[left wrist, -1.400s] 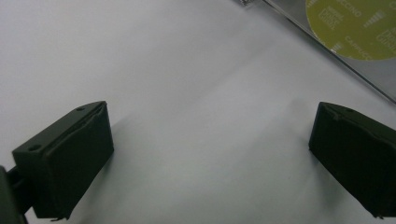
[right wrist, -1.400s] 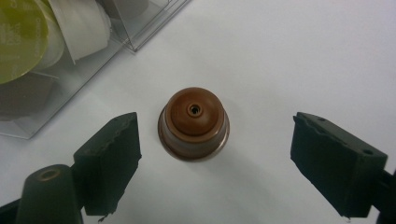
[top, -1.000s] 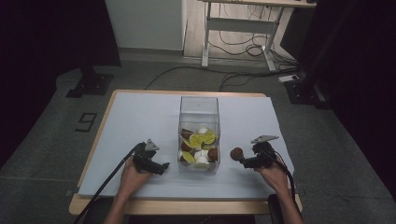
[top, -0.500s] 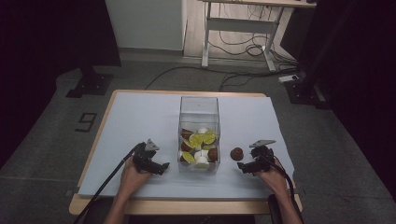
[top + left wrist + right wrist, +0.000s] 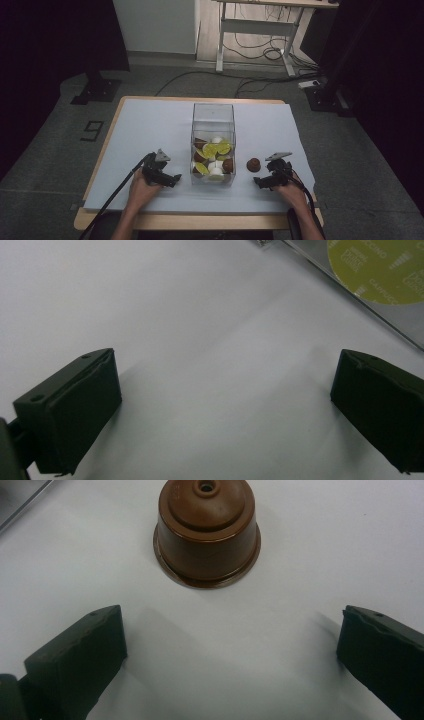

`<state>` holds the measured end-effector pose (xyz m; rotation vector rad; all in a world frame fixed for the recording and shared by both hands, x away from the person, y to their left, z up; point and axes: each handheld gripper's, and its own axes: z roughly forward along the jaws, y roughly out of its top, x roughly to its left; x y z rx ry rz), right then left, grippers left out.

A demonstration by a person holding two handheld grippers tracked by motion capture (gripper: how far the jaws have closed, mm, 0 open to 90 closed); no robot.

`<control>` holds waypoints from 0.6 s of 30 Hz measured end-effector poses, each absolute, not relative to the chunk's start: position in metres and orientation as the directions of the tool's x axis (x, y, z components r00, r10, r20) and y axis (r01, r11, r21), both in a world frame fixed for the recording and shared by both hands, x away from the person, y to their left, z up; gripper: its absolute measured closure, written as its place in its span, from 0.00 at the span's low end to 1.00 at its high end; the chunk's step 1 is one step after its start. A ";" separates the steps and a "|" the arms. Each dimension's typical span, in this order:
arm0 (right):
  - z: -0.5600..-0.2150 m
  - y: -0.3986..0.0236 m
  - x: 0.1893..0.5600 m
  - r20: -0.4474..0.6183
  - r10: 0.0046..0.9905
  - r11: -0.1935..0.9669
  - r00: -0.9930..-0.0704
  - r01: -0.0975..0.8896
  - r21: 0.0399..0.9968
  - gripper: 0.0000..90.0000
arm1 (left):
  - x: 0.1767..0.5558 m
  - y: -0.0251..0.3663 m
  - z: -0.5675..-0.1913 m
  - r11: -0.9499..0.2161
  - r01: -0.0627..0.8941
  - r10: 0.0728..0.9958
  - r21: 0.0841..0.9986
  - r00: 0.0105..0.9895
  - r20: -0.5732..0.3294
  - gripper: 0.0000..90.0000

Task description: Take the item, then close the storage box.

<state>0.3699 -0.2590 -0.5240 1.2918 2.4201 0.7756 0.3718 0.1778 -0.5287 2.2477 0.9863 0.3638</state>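
A wooden-edged table (image 5: 100, 165) covered by a pale grey-white sheet (image 5: 150, 130) carries, at its middle, a tall clear plastic rectangular box (image 5: 213, 120) holding a loose heap of coffee capsules in brown, white and lime-green foil. To the left of the box, low over the sheet, the left gripper (image 5: 176, 179) is held in the person's left hand (image 5: 142, 186); its two black jaws stand wide apart with bare sheet between them, and a lime-green lid shows through the box wall just ahead. On the right, the right gripper (image 5: 258, 183) sits in the right hand (image 5: 292, 190), jaws likewise spread wide and holding nothing. A small brown plastic coffee capsule (image 5: 207, 530) stands upside down on the sheet just beyond those jaws, beside the box and apart from it.
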 end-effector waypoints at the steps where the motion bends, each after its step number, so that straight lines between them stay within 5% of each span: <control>1: -0.524 -0.259 0.370 0.000 0.831 0.451 -0.556 0.675 0.583 0.00 | 0.372 0.178 -0.529 -0.507 0.555 0.734 0.659 0.679 -0.006 0.00; 18: -0.522 -0.258 0.370 -0.018 0.832 0.462 -0.554 0.675 0.575 0.00 | 0.368 0.176 -0.526 -0.504 0.558 0.742 0.660 0.671 -0.001 0.03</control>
